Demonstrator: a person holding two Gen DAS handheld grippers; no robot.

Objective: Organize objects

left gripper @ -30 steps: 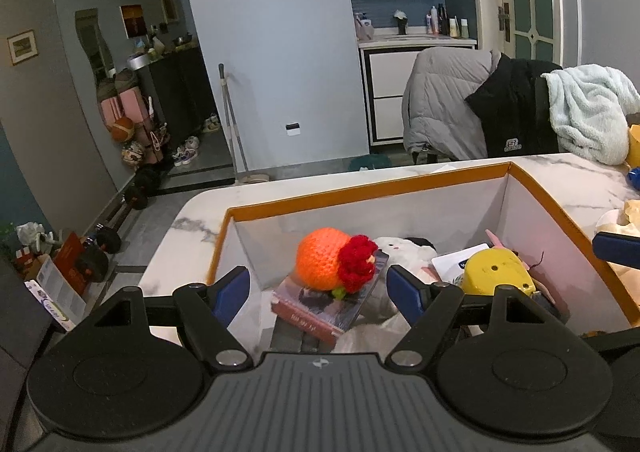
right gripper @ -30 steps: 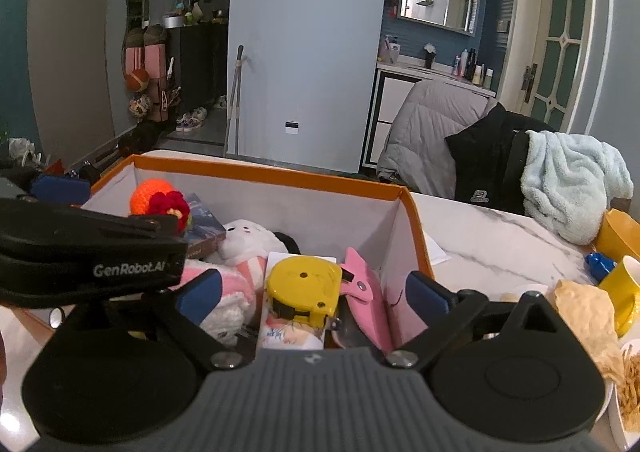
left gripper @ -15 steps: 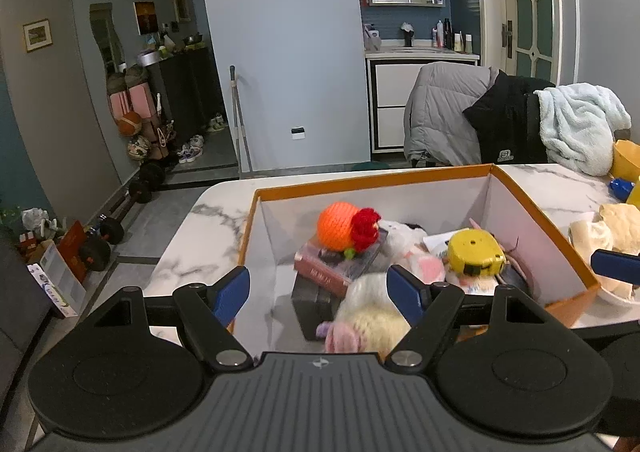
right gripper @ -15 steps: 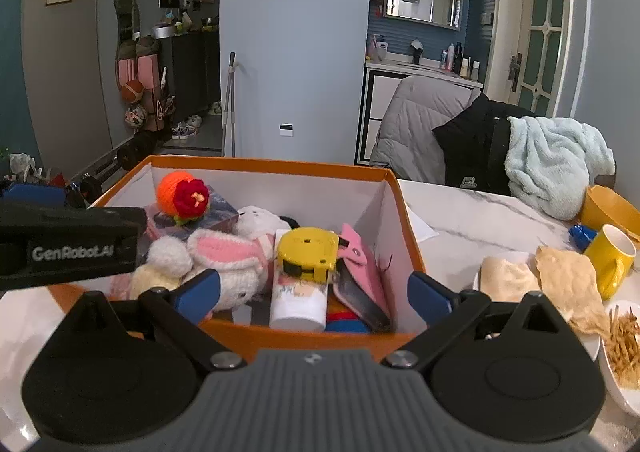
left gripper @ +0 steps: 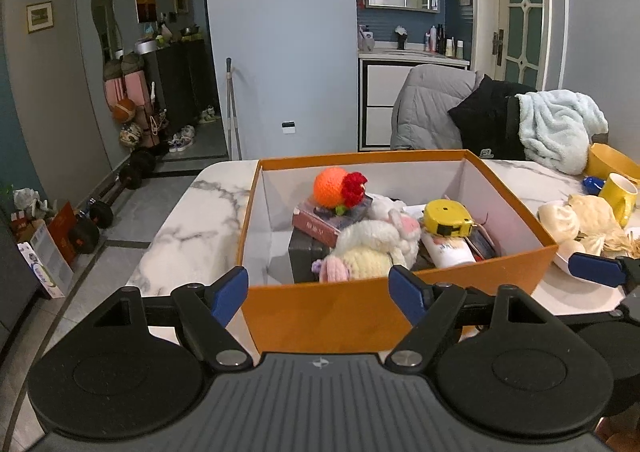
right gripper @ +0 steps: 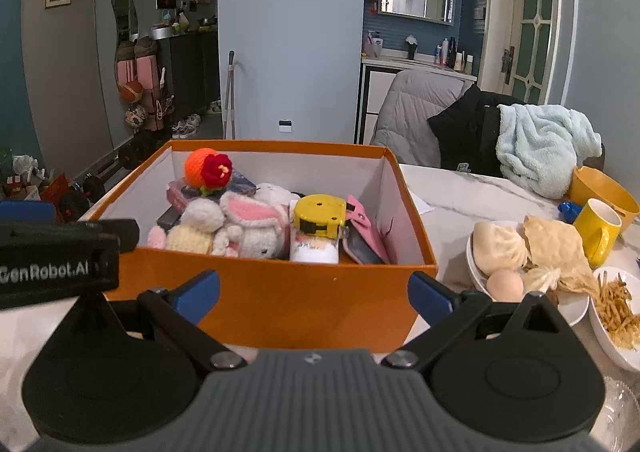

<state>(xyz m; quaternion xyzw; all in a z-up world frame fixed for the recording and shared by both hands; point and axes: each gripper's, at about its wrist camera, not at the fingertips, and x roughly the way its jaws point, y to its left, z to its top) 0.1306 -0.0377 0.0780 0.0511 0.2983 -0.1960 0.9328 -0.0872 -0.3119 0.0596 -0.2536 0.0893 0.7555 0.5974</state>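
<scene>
Near the marble table's (right gripper: 472, 187) front edge we find the orange cardboard box (right gripper: 276, 300), holding knitted plush toys (right gripper: 240, 228) and a boxy yellow tape measure (right gripper: 318, 215). Before its near wall, our left gripper (left gripper: 318, 290) and right gripper (right gripper: 314, 292) both stand spread and empty.

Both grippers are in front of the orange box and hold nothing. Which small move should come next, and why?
Probably bring the right gripper toward the yellow ceramic mug beside the orange cardboard box. The box already holds the yellow tape measure and plush toys, while the mug stands loose on the white marble table. The left gripper is open and empty too.
</scene>
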